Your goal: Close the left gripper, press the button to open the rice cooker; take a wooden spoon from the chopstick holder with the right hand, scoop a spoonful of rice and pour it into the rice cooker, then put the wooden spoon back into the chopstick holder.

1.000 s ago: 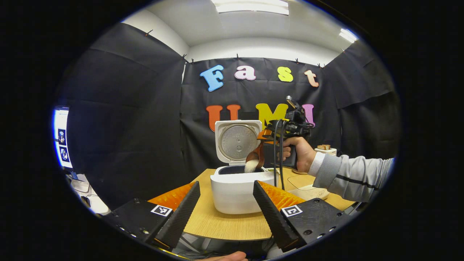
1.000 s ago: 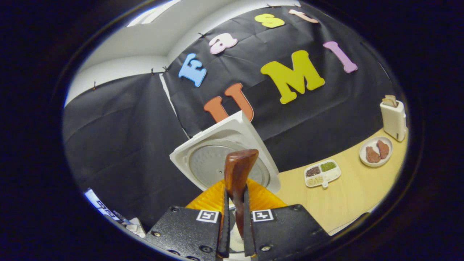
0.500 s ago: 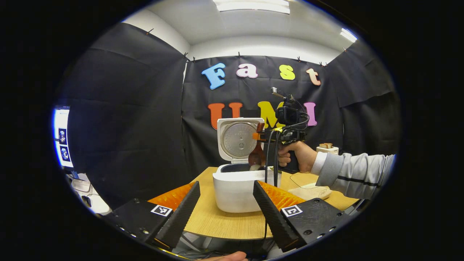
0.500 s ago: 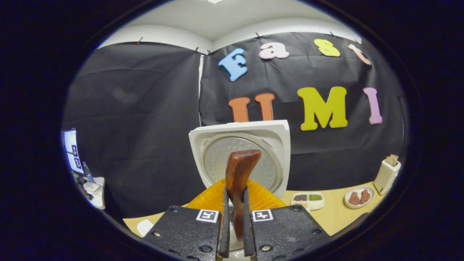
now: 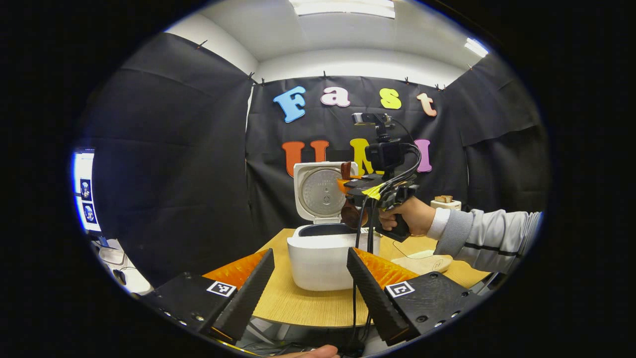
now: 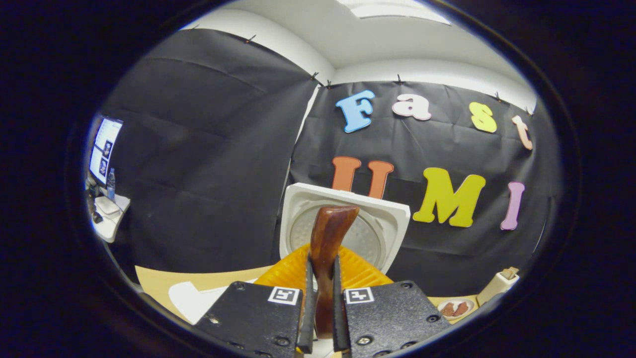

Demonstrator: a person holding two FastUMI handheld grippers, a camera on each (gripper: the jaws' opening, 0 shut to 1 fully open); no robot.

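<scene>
The white rice cooker (image 5: 320, 261) stands on the wooden table with its lid (image 5: 322, 191) raised; the lid (image 6: 348, 228) also rises ahead in the right gripper view. My left gripper (image 5: 310, 251) hangs open in front of the cooker, short of the table edge, with nothing between its fingers. My right gripper (image 5: 350, 191), held by a hand (image 5: 407, 216), hovers above the pot's right rim. It is shut on the handle of the dark wooden spoon (image 6: 325, 243). The spoon's bowl (image 5: 352, 216) hangs just above the pot opening. I cannot see inside the pot.
A white toaster (image 5: 445, 203) stands at the back right, seen again as the toaster (image 6: 499, 283) beside a plate of brown food (image 6: 454, 308). A pale board (image 5: 422, 263) lies right of the cooker. A grey sleeve (image 5: 492, 238) reaches in from the right. A monitor (image 6: 104, 149) glows far left.
The right gripper has risen and turned level. The spoon, tipped into the pot with white rice on it a second ago, now hangs upright above the rim. The left gripper has stayed put.
</scene>
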